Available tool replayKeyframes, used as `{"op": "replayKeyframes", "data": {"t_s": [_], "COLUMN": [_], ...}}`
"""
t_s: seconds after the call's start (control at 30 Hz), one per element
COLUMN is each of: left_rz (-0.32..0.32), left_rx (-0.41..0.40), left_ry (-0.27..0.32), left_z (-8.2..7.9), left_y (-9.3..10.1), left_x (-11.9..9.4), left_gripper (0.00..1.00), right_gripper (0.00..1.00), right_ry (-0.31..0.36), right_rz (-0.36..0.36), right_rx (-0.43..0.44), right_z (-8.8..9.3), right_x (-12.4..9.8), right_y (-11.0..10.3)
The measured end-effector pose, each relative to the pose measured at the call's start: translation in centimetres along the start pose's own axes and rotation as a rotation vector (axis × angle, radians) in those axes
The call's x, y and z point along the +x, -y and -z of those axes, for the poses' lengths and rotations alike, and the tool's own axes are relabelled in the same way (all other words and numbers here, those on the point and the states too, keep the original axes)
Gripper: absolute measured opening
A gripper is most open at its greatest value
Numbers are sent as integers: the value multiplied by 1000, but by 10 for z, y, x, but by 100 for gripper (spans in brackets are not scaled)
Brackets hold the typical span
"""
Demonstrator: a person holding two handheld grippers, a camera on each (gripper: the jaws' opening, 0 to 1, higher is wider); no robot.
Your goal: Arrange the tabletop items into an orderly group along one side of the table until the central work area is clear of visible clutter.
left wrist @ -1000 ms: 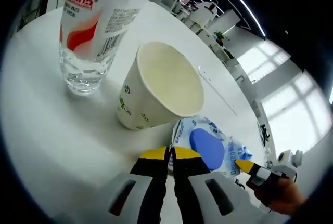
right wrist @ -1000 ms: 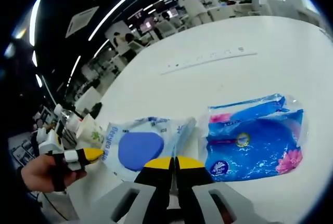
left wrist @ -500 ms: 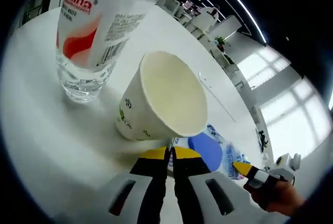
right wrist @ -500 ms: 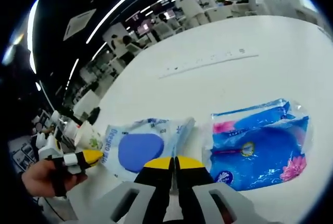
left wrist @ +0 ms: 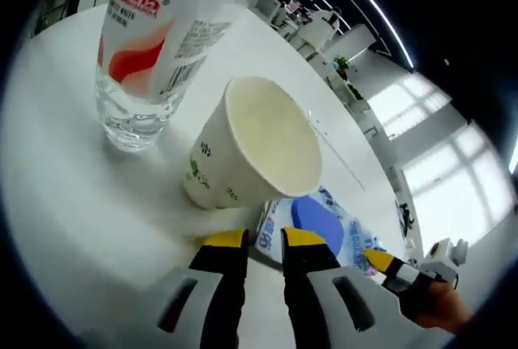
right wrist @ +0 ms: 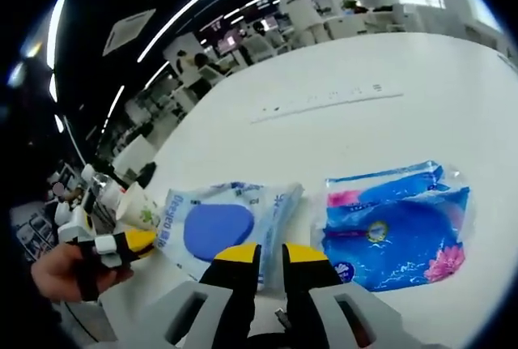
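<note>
One paper cup (left wrist: 247, 145), cream inside, green print outside, stands on the white round desk (left wrist: 65, 195), just beside one clear plastic water bottle (left wrist: 150, 49) with a red-and-white label. Two soft plastic packs lie further in: a wipes pack (right wrist: 222, 227) with a blue oval lid, and a glossy blue tissue pack (right wrist: 396, 223) beside it. Left gripper (left wrist: 263, 240): jaws slightly apart, empty, near the cup's base. Right gripper (right wrist: 269, 253): jaws slightly apart, empty, at the wipes pack's edge.
</note>
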State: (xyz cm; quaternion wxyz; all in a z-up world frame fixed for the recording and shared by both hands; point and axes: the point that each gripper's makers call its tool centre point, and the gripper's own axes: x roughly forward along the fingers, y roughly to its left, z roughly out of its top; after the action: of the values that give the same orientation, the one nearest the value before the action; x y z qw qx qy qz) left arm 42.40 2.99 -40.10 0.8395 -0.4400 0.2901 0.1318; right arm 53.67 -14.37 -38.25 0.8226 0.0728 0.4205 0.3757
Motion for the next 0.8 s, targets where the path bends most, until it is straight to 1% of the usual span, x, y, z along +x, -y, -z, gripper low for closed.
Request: {"op": "replayKeyframes", "data": {"t_s": [0.2,0.3,0.33,0.43,0.63,0.8], "left_rz": [-4,-7,-9,-8,-4,8], "left_rx": [27,28,31,44,56,69], "left_ry": [-7,-6,-4,-4,-14,-27], "left_z": [7,8,9,12,25,39], "left_y": [-2,-4,-4,-2,2,10], "left_x": [-8,-11,-13,-18,-22,-23], "left_gripper": [13,12,12,12,11,11], "right_gripper": [8,8,8,8,8,8], "right_ry": [3,4,7,9,18,20], "right_rz": [2,3,5,7,19,27], "right_rx": [-3,-2,-4,-1,7,16], "right_z": [2,1,4,5,14,21], "right_x": [-3,-5,-9,-11,-26,-36], "right_y": [7,9,8,10,15,18]}}
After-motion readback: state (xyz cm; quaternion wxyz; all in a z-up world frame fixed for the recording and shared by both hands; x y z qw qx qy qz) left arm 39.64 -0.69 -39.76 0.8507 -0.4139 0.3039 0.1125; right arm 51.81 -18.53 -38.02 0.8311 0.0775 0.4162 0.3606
